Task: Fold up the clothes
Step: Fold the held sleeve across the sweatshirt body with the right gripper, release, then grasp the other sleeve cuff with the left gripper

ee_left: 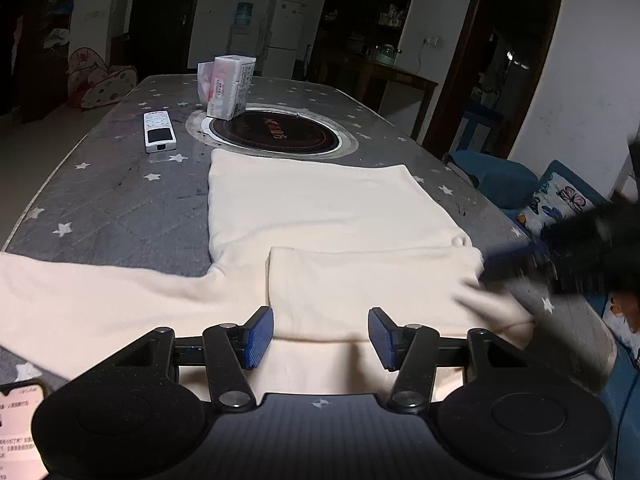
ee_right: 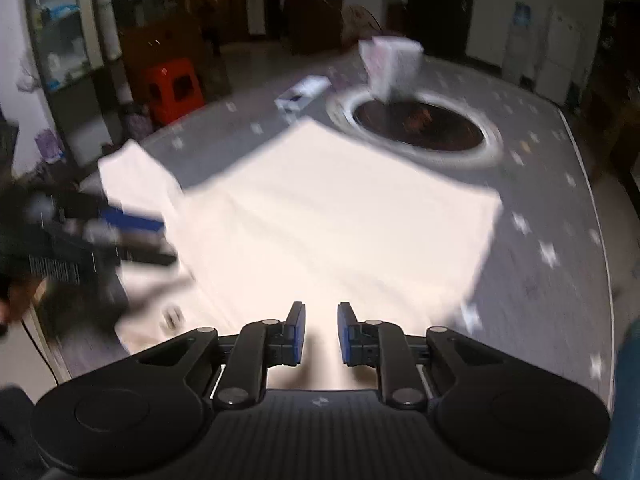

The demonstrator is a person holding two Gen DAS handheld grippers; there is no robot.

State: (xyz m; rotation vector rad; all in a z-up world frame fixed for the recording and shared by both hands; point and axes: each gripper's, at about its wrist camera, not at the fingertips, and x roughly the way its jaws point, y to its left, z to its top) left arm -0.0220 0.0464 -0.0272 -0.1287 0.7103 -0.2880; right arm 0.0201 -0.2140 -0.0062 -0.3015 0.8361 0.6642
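A cream long-sleeved top (ee_left: 320, 216) lies flat on the grey star-patterned table (ee_left: 108, 200). One sleeve (ee_left: 372, 288) is folded across its near part; the other sleeve (ee_left: 80, 304) stretches left. My left gripper (ee_left: 320, 334) is open and empty just above the near edge of the top. My right gripper (ee_right: 320, 332) is open with a narrow gap and empty, over the same top (ee_right: 340, 216). It appears blurred at the right of the left wrist view (ee_left: 560, 260). The left gripper shows blurred at the left of the right wrist view (ee_right: 120, 236).
A white remote (ee_left: 159, 132), a tissue pack (ee_left: 230, 86) and a round dark hob (ee_left: 276, 132) sit beyond the top. A lit phone (ee_left: 20, 432) lies at the near left. A blue sofa with cushions (ee_left: 560, 200) stands right of the table.
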